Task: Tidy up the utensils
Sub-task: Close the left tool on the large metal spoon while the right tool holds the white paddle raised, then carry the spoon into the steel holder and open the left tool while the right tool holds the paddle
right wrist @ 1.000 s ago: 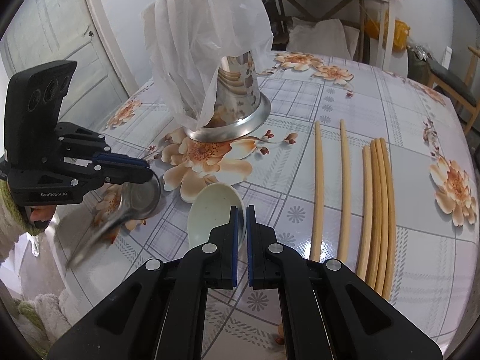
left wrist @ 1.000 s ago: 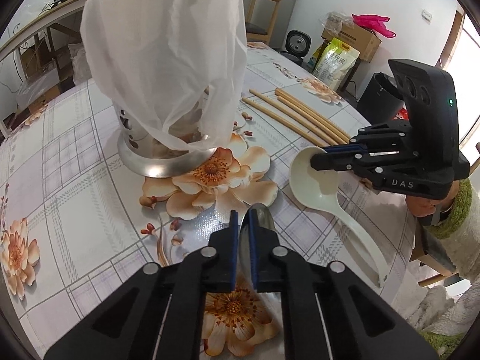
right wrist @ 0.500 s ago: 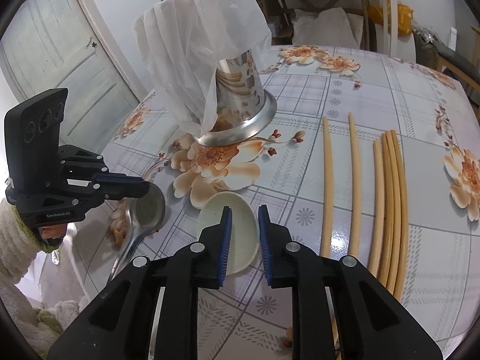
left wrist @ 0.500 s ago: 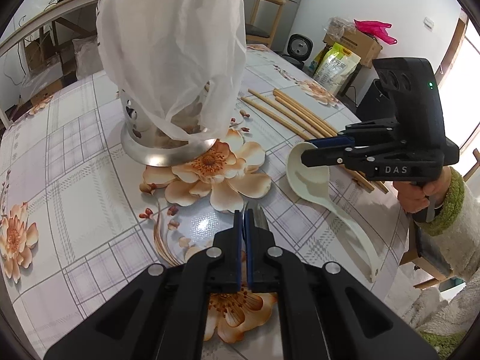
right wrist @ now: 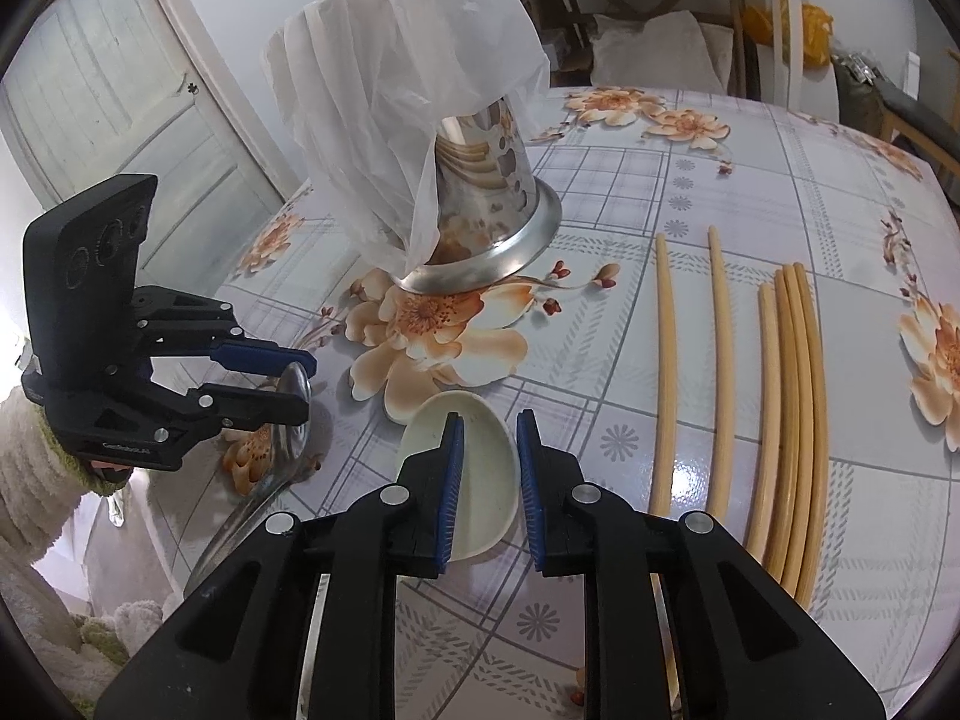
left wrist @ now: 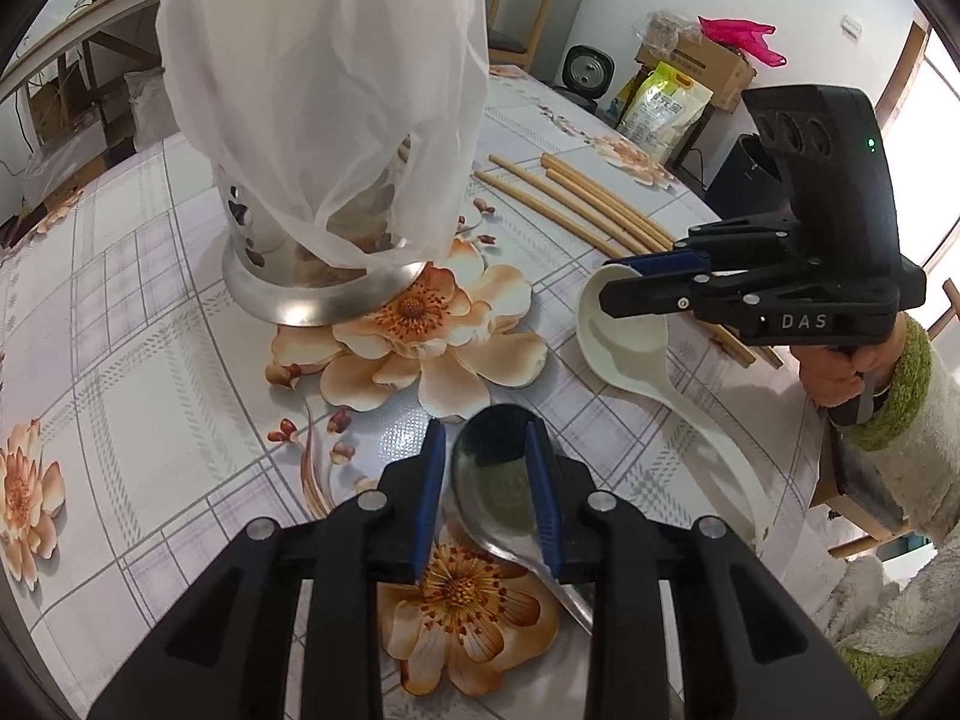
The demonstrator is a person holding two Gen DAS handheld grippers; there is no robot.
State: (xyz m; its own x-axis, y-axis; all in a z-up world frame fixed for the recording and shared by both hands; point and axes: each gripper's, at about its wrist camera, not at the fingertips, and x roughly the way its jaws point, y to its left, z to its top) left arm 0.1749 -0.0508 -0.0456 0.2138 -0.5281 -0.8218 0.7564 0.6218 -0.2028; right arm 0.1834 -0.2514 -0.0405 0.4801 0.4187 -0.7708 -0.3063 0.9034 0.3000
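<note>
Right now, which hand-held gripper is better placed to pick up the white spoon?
The right hand-held gripper: its open jaws already straddle the white spoon. The left hand-held gripper, jaws just opened, is over the metal spoon.

1. The left tool has just been opened: its jaws, closed a second ago, are now parted, with the bowl of the metal spoon seen between them.
2. The right tool was opened earlier in the second; its jaws are parted over the bowl of the white spoon.
3. Whether either spoon is touched by the pads cannot be told.
4. Both spoons are now seen lying on the counter.
</note>
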